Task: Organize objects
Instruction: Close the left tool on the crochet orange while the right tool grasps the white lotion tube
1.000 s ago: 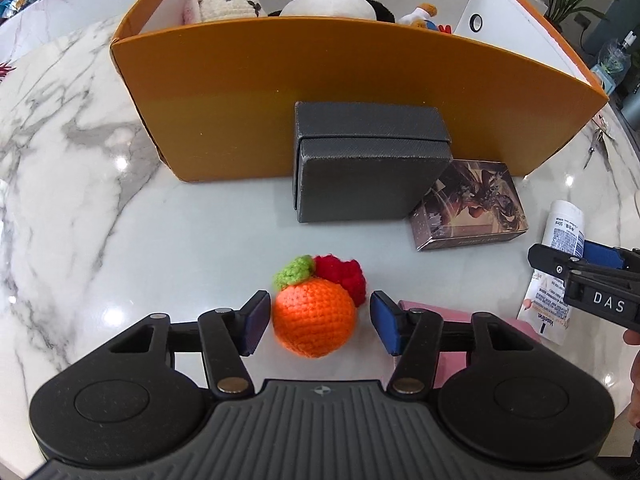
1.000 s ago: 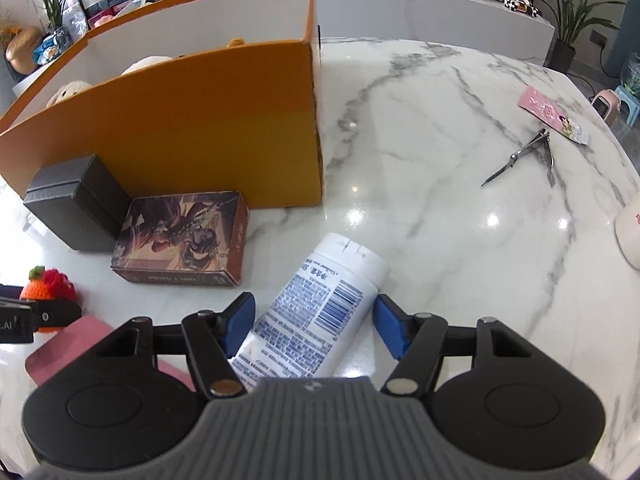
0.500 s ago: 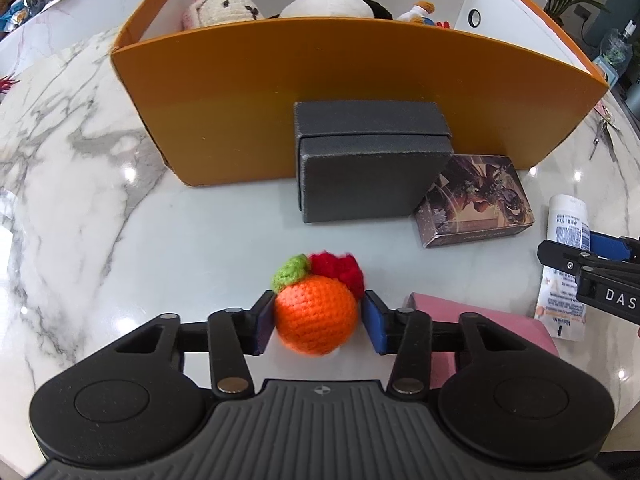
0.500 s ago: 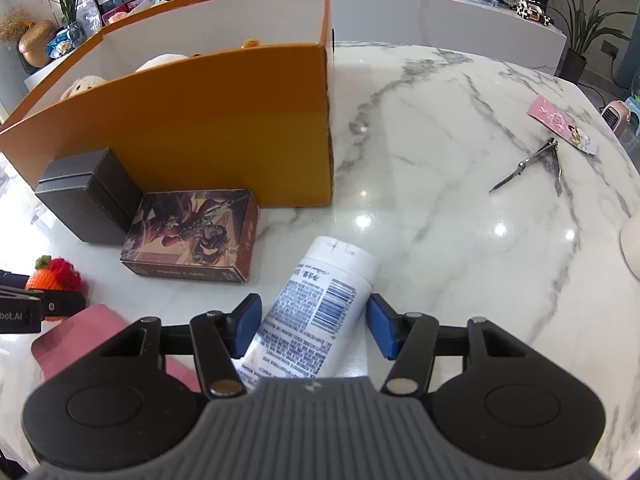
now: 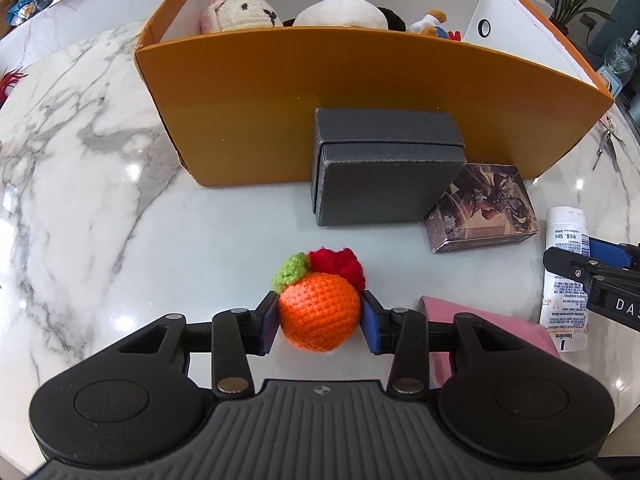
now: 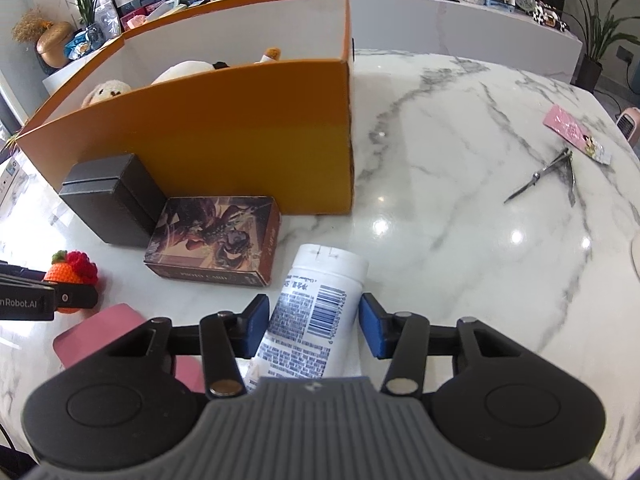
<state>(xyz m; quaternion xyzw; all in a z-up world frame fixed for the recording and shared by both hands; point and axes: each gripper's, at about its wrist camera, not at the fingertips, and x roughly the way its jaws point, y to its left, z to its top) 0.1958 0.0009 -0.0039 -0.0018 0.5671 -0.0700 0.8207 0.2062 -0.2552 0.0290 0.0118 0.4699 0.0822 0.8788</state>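
Note:
My left gripper point(image 5: 319, 322) is shut on a crocheted orange ball point(image 5: 318, 312) with a green leaf and a red tuft, just above the marble table; it also shows in the right wrist view point(image 6: 70, 276). My right gripper point(image 6: 314, 326) straddles a white Vaseline tube point(image 6: 316, 312) that lies on the table, both pads at or near its sides. The tube also shows in the left wrist view point(image 5: 564, 276). An orange cardboard box point(image 5: 360, 96) with plush toys point(image 5: 240, 14) stands behind; it shows in the right wrist view too point(image 6: 240, 140).
A dark grey case point(image 5: 384, 168) and a printed card box point(image 5: 484, 212) lie against the orange box front. A pink pad point(image 6: 116, 328) lies between the grippers. Scissors point(image 6: 548, 176) and a pink packet point(image 6: 576, 134) lie on the table to the right.
My left gripper closed its jaws onto the orange ball and lifted it slightly. My right gripper narrowed around the Vaseline tube.

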